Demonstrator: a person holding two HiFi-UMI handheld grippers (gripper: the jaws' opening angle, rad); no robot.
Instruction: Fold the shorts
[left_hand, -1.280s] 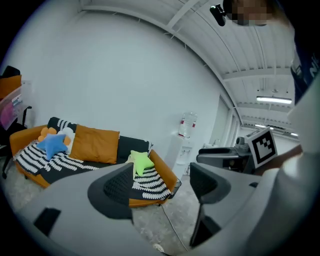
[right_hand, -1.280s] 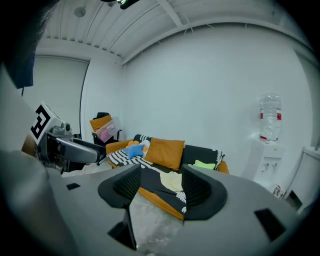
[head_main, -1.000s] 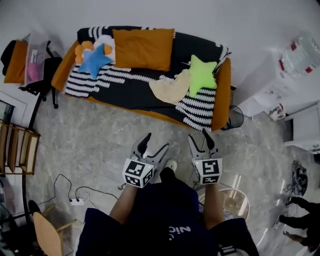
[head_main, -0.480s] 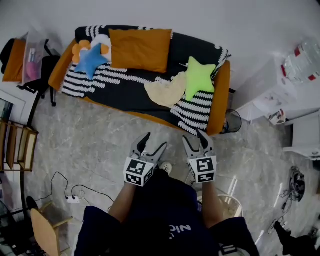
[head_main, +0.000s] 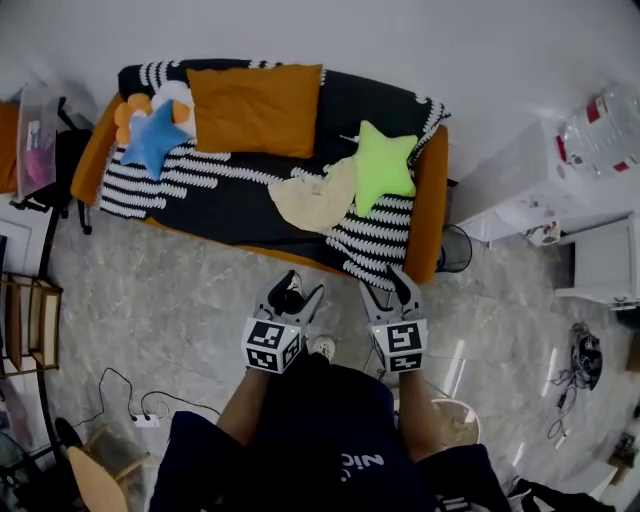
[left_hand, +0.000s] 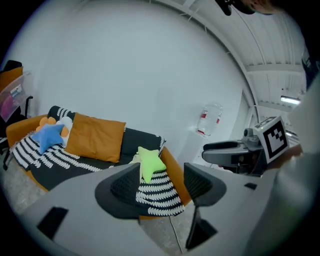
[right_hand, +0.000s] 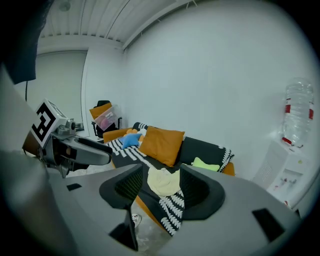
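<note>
The sofa (head_main: 432, 215) is now seen nearer to both tongs than a second ago. In the head view its front edge has come down almost to their tips, so the person has been brought closer to it. The shorts (head_main: 312, 198), a pale yellow cloth, lie crumpled on the seat in the upper middle of the frame, touching the green star pillow (head_main: 385, 165) at their right. They are not yet touched.

The left tongs (head_main: 303, 288) are released and empty; their jaws have just been closing a little, with nothing between them. The right tongs (head_main: 385, 286) are also released and empty. In the right gripper view the shorts are framed between the jaws, but well apart from them.

It is judged that only the approach is under way. Folding has not begun, and the shorts must first be reached and spread flat.
</note>
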